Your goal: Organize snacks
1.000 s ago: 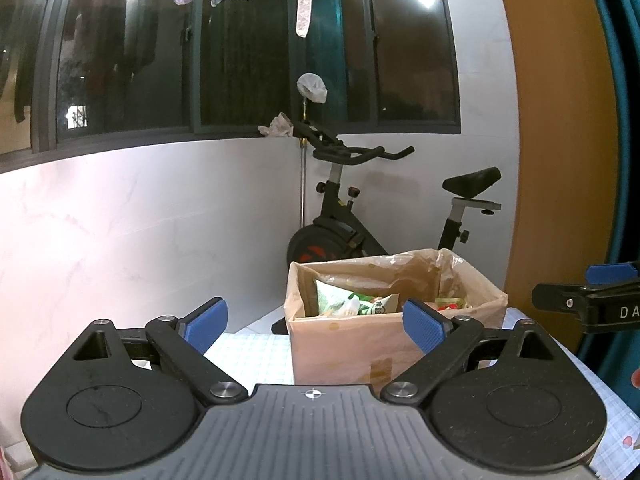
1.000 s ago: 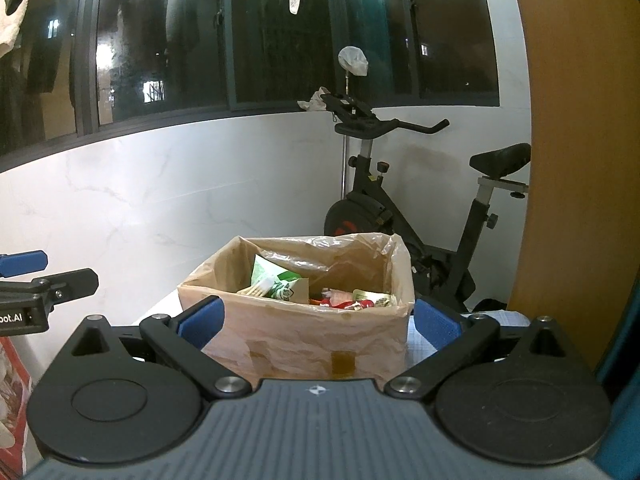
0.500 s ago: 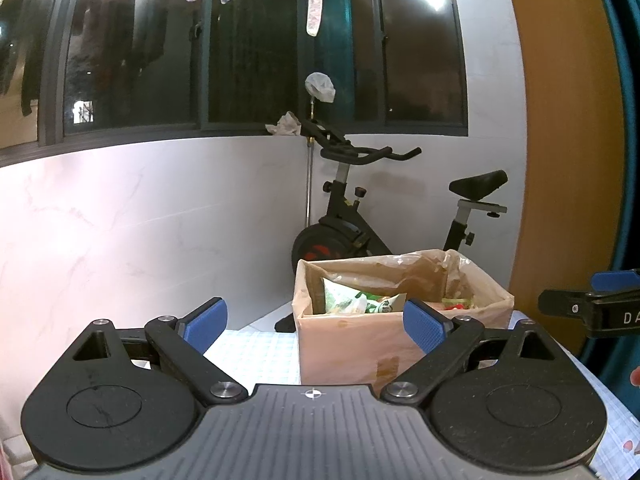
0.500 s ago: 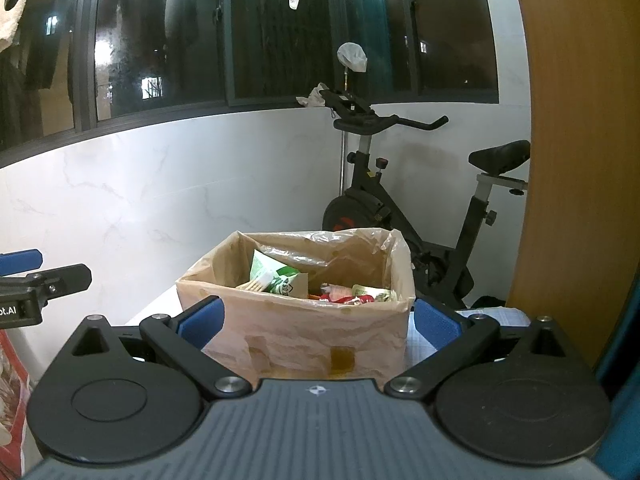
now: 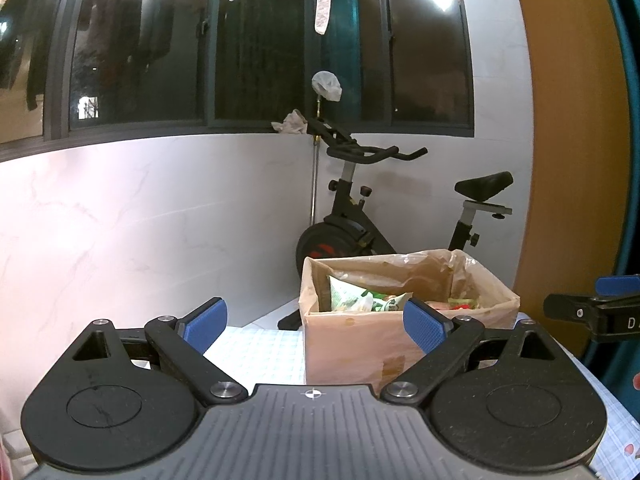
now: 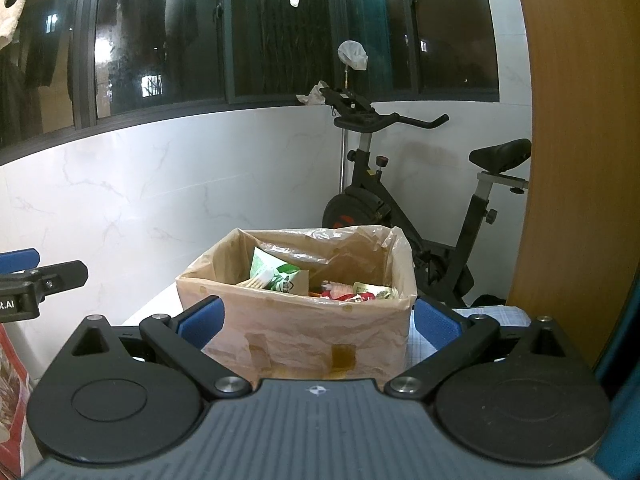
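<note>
- Left gripper (image 5: 316, 320): jaws spread wide, blue pads (image 5: 204, 324) apart, nothing between them. Held above the table, aimed level at the box.
- Right gripper (image 6: 318, 320): also spread wide, empty. It frames the box between its pads (image 6: 434, 326) in its own view, without touching it.
- Cardboard box (image 6: 304, 332): sits upright on the table, top open, lined with a clear plastic bag (image 6: 362, 240) that folds over the rim. In the left view the box (image 5: 360, 348) is right of centre, ahead of the right-hand finger.
- Snacks inside the box: a green-and-white packet (image 6: 276, 274) leans up at the left side; red and yellow-green wrappers (image 6: 356, 292) lie lower, to the right. Exact count is not readable.
- Table (image 5: 260, 356): covered with a light checked cloth; the box rests on it.
- Each gripper shows at the edge of the other's view, well apart from it.
- Background: exercise bike (image 6: 404, 200) behind the box, against the white wall under dark windows (image 5: 256, 48); laundry hangs at the top.
</note>
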Available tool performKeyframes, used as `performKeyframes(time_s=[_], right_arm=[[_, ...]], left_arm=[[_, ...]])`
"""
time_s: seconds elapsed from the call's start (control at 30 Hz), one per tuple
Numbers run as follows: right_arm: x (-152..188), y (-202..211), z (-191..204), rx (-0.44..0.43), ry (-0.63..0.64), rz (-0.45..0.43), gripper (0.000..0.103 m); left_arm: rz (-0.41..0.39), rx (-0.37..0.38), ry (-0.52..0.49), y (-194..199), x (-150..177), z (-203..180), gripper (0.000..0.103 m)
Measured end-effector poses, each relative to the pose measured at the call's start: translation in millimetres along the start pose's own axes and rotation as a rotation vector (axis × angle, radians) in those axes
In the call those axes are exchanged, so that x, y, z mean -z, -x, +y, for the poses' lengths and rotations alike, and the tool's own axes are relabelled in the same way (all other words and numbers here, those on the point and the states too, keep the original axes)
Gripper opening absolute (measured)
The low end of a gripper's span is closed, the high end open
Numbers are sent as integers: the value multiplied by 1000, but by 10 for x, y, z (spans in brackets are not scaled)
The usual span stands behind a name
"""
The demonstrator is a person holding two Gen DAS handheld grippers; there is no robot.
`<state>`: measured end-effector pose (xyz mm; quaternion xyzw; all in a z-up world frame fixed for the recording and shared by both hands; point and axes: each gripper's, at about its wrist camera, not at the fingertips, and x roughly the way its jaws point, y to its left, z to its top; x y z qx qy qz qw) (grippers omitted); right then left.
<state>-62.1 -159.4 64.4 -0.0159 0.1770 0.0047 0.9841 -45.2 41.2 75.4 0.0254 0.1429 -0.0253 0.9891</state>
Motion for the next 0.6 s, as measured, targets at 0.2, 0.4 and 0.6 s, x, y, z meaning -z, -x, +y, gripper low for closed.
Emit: performKeyframes(time_s=[0.2, 0.4, 0.6], right_arm=[[23, -6, 4, 1, 2, 4, 103], [27, -4, 3, 1, 3, 5, 103], [28, -20, -6, 2, 0, 9, 103]], left_arm=[[3, -7, 4, 0, -3, -32, 96], [3, -14, 8, -9, -3, -52, 96], [4, -29, 14, -15, 7, -91, 96]])
